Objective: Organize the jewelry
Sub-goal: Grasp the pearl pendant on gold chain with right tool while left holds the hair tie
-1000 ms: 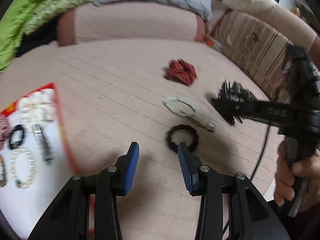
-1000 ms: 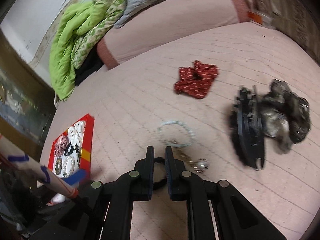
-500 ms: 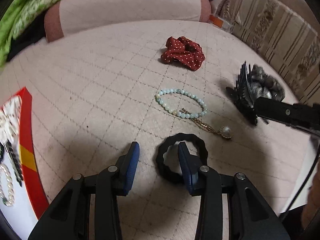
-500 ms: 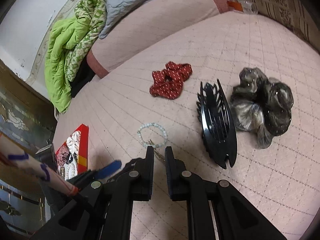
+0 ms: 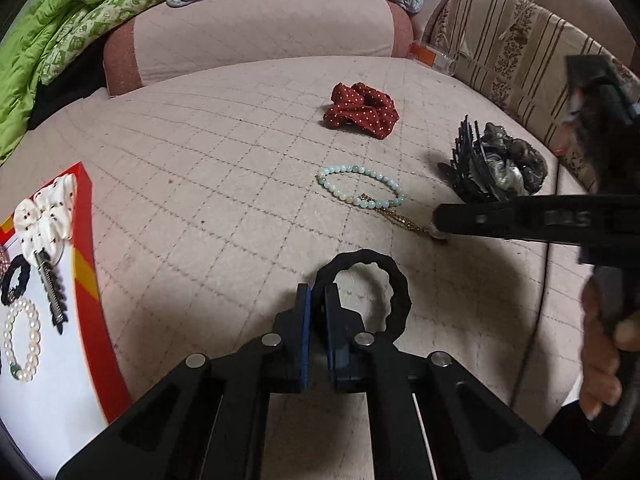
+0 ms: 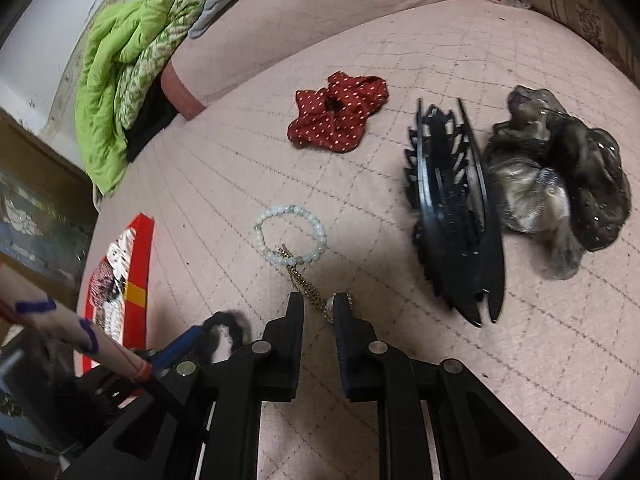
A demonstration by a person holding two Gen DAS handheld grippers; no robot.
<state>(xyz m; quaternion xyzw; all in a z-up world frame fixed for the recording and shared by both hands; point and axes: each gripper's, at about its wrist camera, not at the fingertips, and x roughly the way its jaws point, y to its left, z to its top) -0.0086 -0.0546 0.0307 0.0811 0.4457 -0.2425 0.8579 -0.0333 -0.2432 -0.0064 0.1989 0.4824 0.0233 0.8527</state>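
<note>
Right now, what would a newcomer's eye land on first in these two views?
Probably the left gripper, whose jaws have just closed on the rim of the black hair tie low in its view. Next, the right gripper, whose jaws have just been opening, straddling the pearl pendant on the chain of the pale bead bracelet. Beyond lie the red dotted scrunchie and black claw clip.
</note>
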